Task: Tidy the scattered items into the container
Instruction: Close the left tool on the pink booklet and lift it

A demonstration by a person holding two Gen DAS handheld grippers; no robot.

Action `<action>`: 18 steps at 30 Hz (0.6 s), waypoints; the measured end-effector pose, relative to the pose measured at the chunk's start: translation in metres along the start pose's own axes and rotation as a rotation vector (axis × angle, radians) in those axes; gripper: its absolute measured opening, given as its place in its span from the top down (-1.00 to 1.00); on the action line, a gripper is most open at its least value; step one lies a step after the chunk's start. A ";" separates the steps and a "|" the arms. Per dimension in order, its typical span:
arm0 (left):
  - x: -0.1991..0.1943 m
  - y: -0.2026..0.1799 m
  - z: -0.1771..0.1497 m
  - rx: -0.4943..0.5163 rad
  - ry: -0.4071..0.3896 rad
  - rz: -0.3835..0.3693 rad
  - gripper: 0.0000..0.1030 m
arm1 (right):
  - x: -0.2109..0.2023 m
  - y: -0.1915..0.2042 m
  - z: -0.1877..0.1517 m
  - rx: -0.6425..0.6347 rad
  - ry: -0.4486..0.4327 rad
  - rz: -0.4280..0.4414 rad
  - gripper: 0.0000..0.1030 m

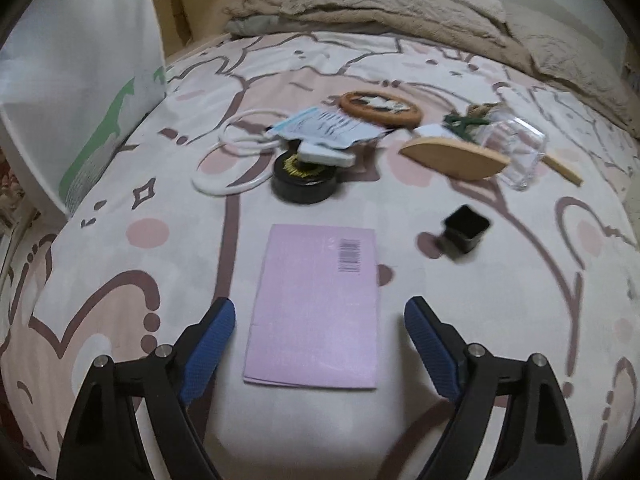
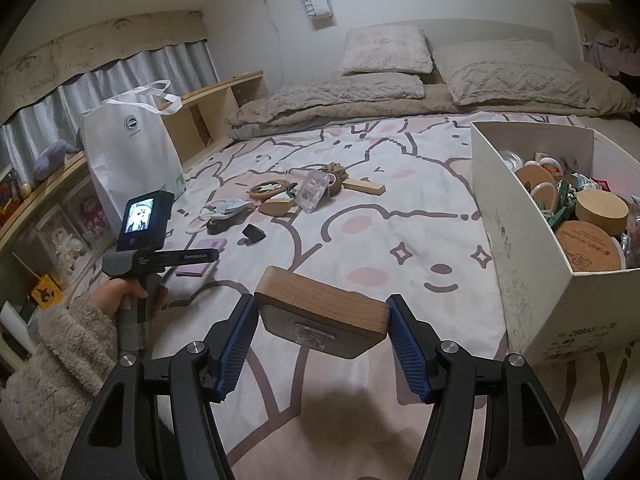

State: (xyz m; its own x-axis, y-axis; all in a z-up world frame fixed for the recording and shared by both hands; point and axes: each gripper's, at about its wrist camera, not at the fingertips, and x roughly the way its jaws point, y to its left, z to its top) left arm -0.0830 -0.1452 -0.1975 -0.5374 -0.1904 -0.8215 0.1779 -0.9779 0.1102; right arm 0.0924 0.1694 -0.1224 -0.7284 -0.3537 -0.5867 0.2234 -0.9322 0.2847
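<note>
My left gripper (image 1: pixel 319 312) is open above a pink booklet (image 1: pixel 316 304) lying flat on the bed. Beyond it lie a black round tin (image 1: pixel 304 182), a small black cup (image 1: pixel 464 230), white rings (image 1: pixel 230 174), a paper packet (image 1: pixel 324 128), a round wooden frame (image 1: pixel 380 108), a wooden oval piece (image 1: pixel 456 158) and a clear plastic box (image 1: pixel 514 150). My right gripper (image 2: pixel 322 312) is shut on a wooden block (image 2: pixel 324 312) and holds it above the bed, left of the white cardboard box (image 2: pixel 520 240), which holds several items.
A white paper bag (image 2: pixel 132 156) stands at the bed's left edge. The left hand-held gripper (image 2: pixel 160 256) shows in the right wrist view. Beige blankets and pillows (image 2: pixel 440 76) lie at the far end. Low wooden shelves (image 2: pixel 208 108) run along the left wall.
</note>
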 end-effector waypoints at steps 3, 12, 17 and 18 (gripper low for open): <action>0.007 0.006 -0.002 -0.019 0.016 -0.008 -0.69 | -0.001 0.002 0.000 -0.004 0.000 -0.004 -0.29; 0.001 0.005 -0.005 -0.033 0.003 -0.007 -0.32 | -0.006 0.005 0.005 -0.006 -0.008 -0.007 -0.29; -0.018 0.005 -0.007 -0.051 -0.033 -0.036 -0.31 | -0.013 0.004 0.010 -0.002 -0.021 -0.012 -0.29; -0.026 0.003 -0.008 -0.045 -0.051 -0.038 -0.31 | -0.014 0.004 0.011 -0.001 -0.022 -0.012 -0.29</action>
State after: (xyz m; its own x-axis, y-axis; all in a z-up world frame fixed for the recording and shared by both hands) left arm -0.0620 -0.1429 -0.1807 -0.5853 -0.1580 -0.7953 0.1929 -0.9798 0.0526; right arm 0.0962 0.1717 -0.1050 -0.7452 -0.3408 -0.5732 0.2153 -0.9365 0.2768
